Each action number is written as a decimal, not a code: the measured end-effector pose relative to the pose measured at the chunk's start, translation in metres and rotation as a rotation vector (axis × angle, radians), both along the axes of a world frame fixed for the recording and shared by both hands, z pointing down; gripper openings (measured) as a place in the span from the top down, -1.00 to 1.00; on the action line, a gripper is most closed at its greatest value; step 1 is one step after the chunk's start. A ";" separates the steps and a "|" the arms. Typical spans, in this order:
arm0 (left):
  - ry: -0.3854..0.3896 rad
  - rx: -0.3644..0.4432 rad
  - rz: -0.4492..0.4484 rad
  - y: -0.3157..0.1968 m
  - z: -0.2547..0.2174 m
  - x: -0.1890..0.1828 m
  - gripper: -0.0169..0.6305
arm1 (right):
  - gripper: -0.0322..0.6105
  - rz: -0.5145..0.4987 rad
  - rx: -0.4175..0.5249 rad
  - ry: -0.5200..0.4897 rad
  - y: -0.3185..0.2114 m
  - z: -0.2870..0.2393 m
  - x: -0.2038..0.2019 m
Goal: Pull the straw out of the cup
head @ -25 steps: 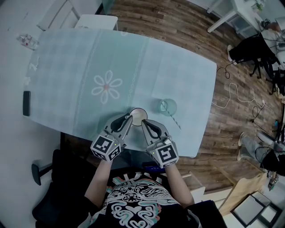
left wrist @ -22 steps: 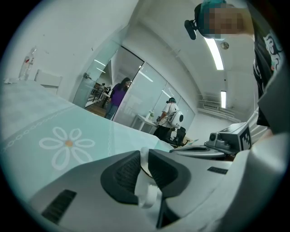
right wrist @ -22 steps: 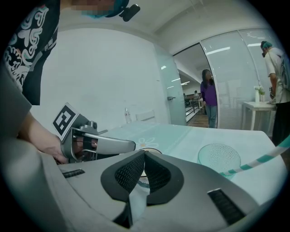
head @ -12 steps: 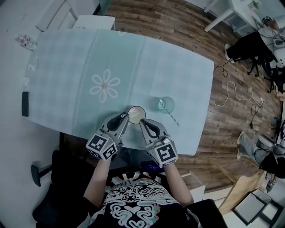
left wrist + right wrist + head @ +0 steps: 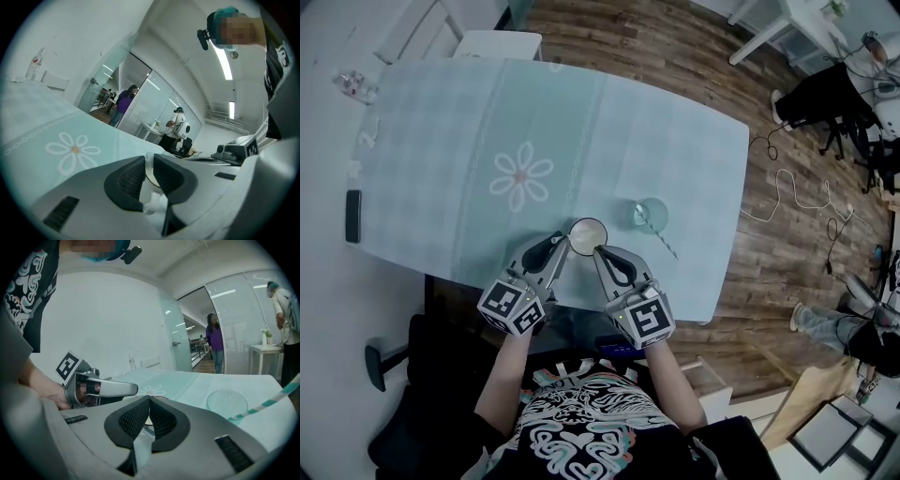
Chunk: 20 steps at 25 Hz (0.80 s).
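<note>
Left gripper view: left gripper (image 5: 149, 157) narrowly parted, pinching the white cup (image 5: 150, 199).

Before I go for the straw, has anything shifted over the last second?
Hardly anything. The left claw has swung its back end slightly to the left and stays clamped on the mug. The right claw stays shut at the mug's rim. The mug, the glass and the straw leaning in it lie where they were.
</note>
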<state>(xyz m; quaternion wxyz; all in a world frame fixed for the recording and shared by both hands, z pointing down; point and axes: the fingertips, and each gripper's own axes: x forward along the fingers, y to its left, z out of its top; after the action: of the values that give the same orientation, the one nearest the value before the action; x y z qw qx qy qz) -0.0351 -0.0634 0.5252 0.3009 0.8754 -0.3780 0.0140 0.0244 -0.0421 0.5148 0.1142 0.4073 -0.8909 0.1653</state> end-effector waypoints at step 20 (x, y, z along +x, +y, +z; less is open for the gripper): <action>0.009 0.023 -0.006 0.001 -0.012 -0.013 0.78 | 0.85 0.049 0.015 0.051 -0.005 -0.005 0.000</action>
<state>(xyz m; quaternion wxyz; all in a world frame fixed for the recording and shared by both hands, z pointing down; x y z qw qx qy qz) -0.0481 -0.0621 0.5136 0.2924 0.8778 -0.3795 0.0049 0.0240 -0.0467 0.5098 0.1296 0.4341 -0.8786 0.1510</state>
